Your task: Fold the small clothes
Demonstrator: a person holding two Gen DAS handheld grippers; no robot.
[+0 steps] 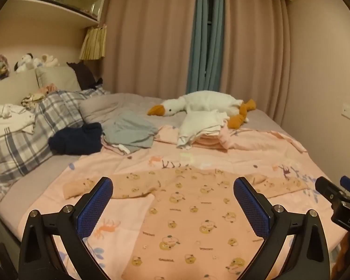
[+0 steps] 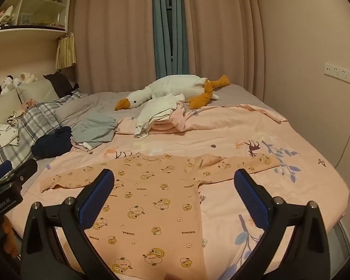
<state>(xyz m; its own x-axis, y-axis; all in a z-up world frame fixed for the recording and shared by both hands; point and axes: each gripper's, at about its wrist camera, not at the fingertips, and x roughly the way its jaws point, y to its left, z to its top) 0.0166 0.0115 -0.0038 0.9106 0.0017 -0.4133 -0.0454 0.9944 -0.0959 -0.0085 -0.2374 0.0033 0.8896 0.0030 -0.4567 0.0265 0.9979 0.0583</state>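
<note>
You have the printed top (image 1: 186,212) spread flat on the quilt (image 1: 245,149) at the bed's near edge, sleeves out to either side. Your left gripper (image 1: 172,198) hangs over its left half and your right gripper (image 2: 175,193) over its right half, jaws wide apart. Behind it, mid-bed, sits a stack of folded clothes (image 1: 203,128), the plush goose (image 1: 198,103) just beyond. Left of the stack lie loose garments (image 1: 128,133), then the pillows (image 1: 23,137).
</note>
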